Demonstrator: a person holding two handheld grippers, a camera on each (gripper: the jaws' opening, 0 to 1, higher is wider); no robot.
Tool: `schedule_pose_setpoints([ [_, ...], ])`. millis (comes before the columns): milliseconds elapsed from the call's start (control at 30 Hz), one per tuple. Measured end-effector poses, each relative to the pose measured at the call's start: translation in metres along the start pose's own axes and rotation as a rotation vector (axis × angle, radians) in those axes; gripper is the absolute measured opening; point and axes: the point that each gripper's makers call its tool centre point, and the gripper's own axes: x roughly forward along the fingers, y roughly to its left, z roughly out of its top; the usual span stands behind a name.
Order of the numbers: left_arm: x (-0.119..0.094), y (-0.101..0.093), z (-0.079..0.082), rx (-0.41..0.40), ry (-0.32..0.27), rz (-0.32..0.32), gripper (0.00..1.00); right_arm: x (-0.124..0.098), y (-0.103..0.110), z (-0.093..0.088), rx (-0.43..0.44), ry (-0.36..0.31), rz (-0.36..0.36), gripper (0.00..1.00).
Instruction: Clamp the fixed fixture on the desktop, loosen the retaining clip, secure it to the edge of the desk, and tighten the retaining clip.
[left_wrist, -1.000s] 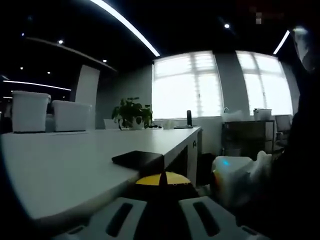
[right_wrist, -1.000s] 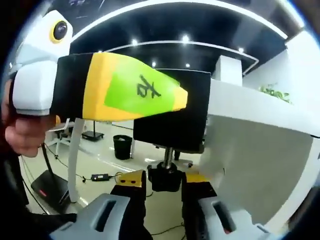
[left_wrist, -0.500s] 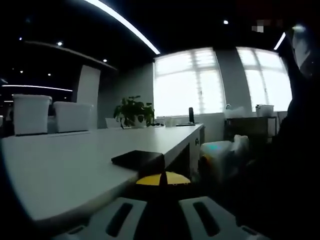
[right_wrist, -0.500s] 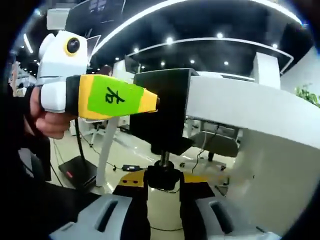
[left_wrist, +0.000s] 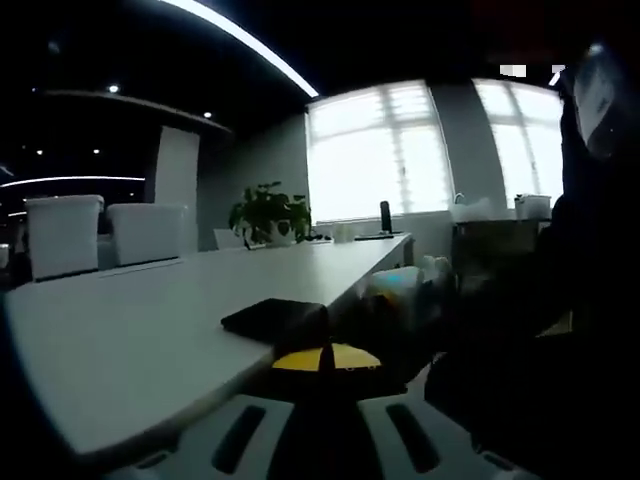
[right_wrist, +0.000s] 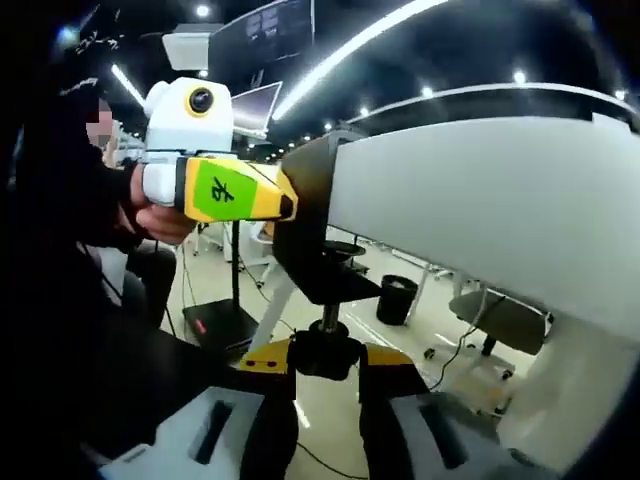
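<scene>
A black clamp fixture (right_wrist: 312, 250) hooks over the edge of the white desk (right_wrist: 470, 200). Its top plate (left_wrist: 275, 318) lies flat on the desk (left_wrist: 140, 330). My left gripper (left_wrist: 325, 360) is shut on this fixture from the side. In the right gripper view it comes in from the left as a yellow and green body held by a hand, its tip (right_wrist: 290, 206) against the fixture. Under the desk edge, my right gripper (right_wrist: 328, 366) is shut on the black screw knob (right_wrist: 325, 350) below the fixture's lower plate.
A potted plant (left_wrist: 268, 212) and two white bins (left_wrist: 62, 235) stand at the far side of the desk. Bright windows (left_wrist: 370, 160) lie behind. Below the desk are a black waste bin (right_wrist: 397, 297), chairs and cables. A person's dark sleeve (right_wrist: 60, 230) is at the left.
The right gripper view has swung round while its jaws stay on the knob; the left gripper now looks smaller and farther off. In the left gripper view the right gripper's white body slid left toward the desk.
</scene>
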Motion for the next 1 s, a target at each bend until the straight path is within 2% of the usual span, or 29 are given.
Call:
schedule_pose_setpoints([
  [33,0.000,0.000,0.000,0.002,0.001,-0.002,0.01,0.007,-0.019,-0.007,-0.002,-0.003,-0.002,0.21],
  [100,0.000,0.000,0.000,-0.004,0.003,-0.007,0.01,-0.002,-0.006,0.007,-0.011,0.003,-0.039,0.22],
  [133,0.000,0.000,0.000,0.000,0.005,-0.007,0.01,-0.003,-0.008,0.007,-0.040,0.017,-0.081,0.23],
  [200,0.000,0.000,0.000,0.002,0.005,-0.009,0.01,-0.007,-0.008,0.016,-0.071,-0.010,-0.157,0.29],
  [300,0.000,0.000,0.000,0.005,0.001,-0.009,0.01,-0.018,-0.008,0.018,0.033,-0.016,-0.287,0.31],
  [333,0.000,0.000,0.000,0.005,-0.003,-0.009,0.01,-0.020,-0.005,0.012,0.073,0.002,-0.323,0.30],
  [367,-0.001,0.000,0.000,0.004,-0.008,-0.010,0.01,-0.020,-0.013,0.006,0.105,0.014,-0.395,0.31],
  [433,-0.001,0.000,0.000,-0.005,-0.021,-0.016,0.01,-0.025,-0.020,0.000,0.207,0.009,-0.479,0.30],
  [500,-0.002,0.000,0.000,-0.010,-0.039,-0.020,0.01,-0.029,-0.008,0.007,0.216,0.014,-0.561,0.31],
  [567,-0.003,0.000,0.001,-0.007,-0.051,-0.024,0.01,-0.031,-0.012,0.005,0.195,0.038,-0.654,0.33],
  [667,-0.003,0.001,0.002,-0.018,-0.065,-0.033,0.01,-0.034,-0.015,0.007,0.217,0.041,-0.760,0.37],
  [767,-0.004,-0.001,0.003,-0.013,-0.077,-0.039,0.01,-0.031,-0.013,0.011,0.186,0.057,-0.808,0.36],
  [833,-0.005,0.000,0.004,-0.031,-0.097,-0.038,0.01,-0.026,-0.017,0.009,0.204,0.071,-0.846,0.33],
  [900,-0.005,-0.001,0.004,-0.033,-0.105,-0.038,0.01,-0.020,-0.014,0.007,0.230,0.077,-0.847,0.29],
  [1000,-0.005,-0.001,0.005,-0.030,-0.105,-0.047,0.01,-0.012,-0.012,0.003,0.239,0.101,-0.850,0.36],
])
